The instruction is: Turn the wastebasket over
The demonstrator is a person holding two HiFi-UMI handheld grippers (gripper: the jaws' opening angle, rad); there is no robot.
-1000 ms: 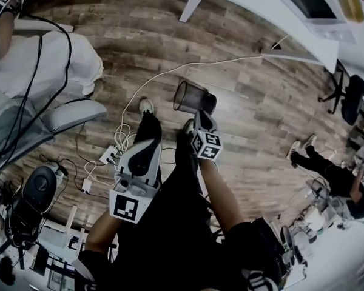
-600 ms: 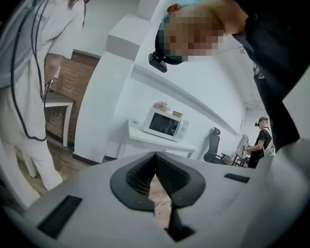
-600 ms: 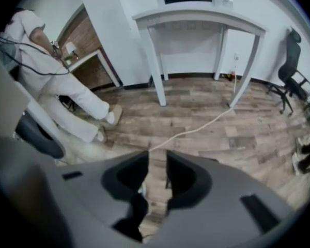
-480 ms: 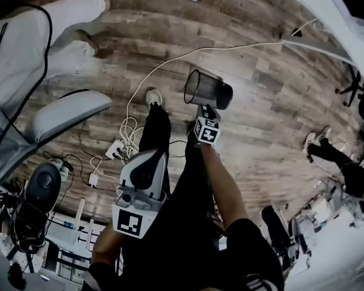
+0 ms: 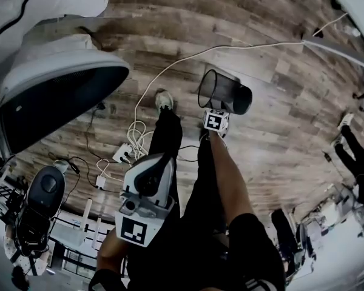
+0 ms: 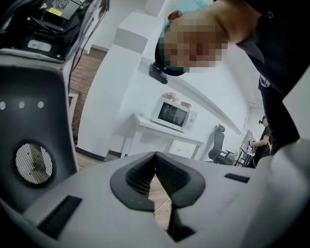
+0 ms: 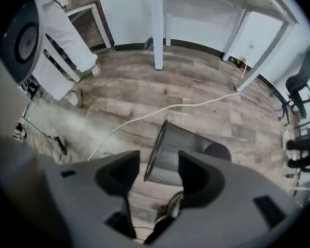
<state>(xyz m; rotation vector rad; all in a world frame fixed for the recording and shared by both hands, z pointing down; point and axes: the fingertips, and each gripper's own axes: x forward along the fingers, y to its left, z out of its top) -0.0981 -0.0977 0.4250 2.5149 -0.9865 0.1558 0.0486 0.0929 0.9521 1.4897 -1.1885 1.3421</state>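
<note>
The wastebasket (image 5: 225, 93) lies on its side on the wood floor (image 5: 279, 144), just past the tips of my right tongs (image 5: 214, 121). Its long axis runs crosswise to them, open mouth toward their left, base toward their right. My right arm (image 5: 227, 174) reaches straight down, tongs aimed at the floor. Their jaws have just been opening and stand released, the basket's rim showing in the gap, unpinched. My left tongs (image 6: 155, 172) are clenched on nothing, held about level, well apart from it. The basket is dark wire mesh, round, narrowing toward the base.
</note>
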